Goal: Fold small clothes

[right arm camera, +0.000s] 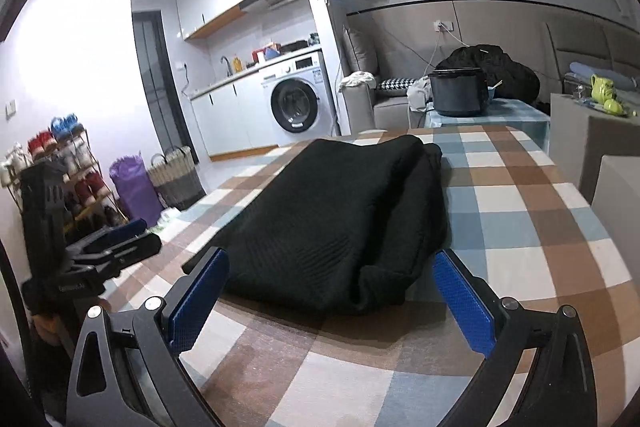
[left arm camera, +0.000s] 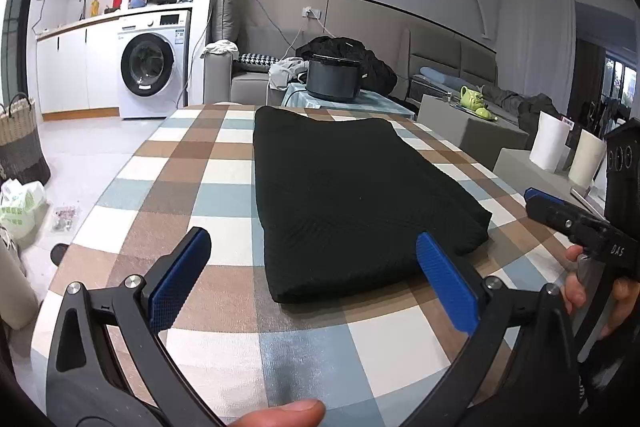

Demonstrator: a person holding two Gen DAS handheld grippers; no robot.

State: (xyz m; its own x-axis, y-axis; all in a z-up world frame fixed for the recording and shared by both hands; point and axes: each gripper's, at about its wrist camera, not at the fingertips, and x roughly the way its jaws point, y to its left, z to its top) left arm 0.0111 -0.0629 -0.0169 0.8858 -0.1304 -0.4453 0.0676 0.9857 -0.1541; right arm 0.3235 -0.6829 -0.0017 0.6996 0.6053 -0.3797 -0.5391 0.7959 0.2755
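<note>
Blue-padded left tongs [left arm camera: 312,281] sit nearest the left wrist camera, spread wide and gripping nothing, low over the checked cloth of the bench [left arm camera: 192,195]. Just ahead of them lies the black folded garment [left arm camera: 344,195], a thick rectangle flat on the bench; its near edge falls between the two pads, and the right pad overlaps its near right corner in the picture, though contact cannot be told. Off to the right, the right tongs [left arm camera: 534,201] point toward the garment's right side, apart from it. In the right wrist view, the right tongs [right arm camera: 328,291] also stand spread and hold nothing, with the garment [right arm camera: 340,211] just beyond the pads and its bunched near corner between them. At the left of that view, the left tongs [right arm camera: 134,235] show side-on.
</note>
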